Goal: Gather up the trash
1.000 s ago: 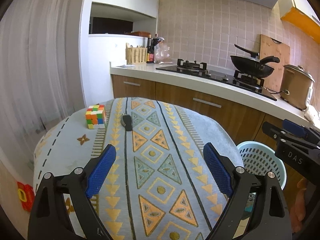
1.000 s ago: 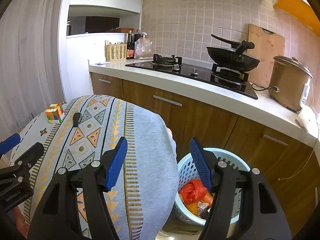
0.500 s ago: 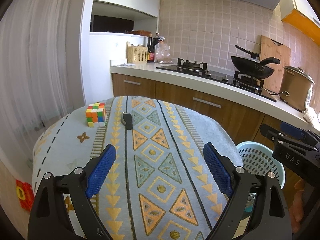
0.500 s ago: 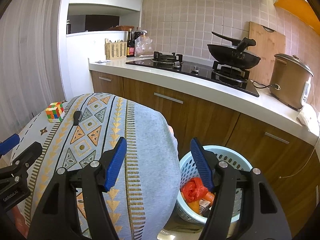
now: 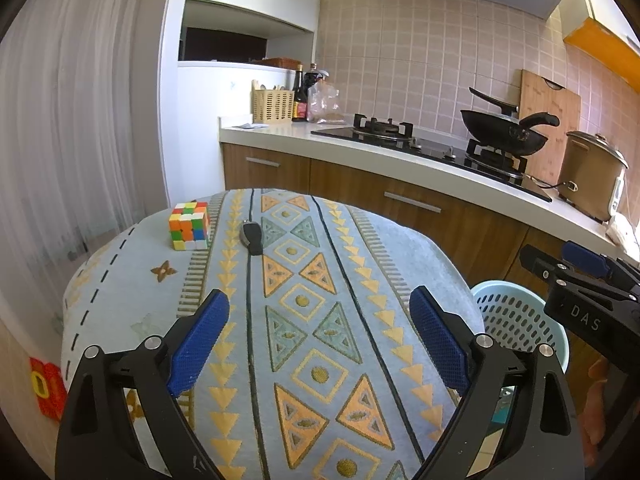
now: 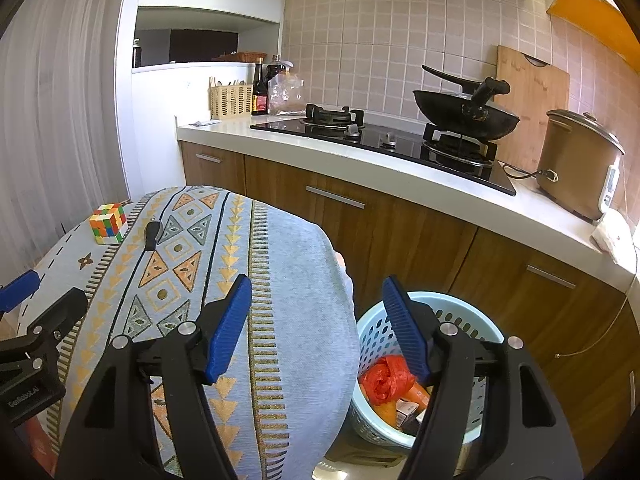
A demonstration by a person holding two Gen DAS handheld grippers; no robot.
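Two strays on tablecloth (image 5: pixel 304 320): cube (image 5: pixel 189 225), key fob (image 5: pixel 251 237) (well clear of basket (image 6: pixel 460 312)).

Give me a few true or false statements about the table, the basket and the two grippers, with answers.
1. The puzzle cube lies in the basket. False: it sits on the tablecloth.
2. The basket holds a red bag. True.
3. The right gripper clamps the black key fob. False: its jaws are open and empty.
4. The left gripper is open and empty. True.
5. The wok is on the table. False: it sits on the stove.
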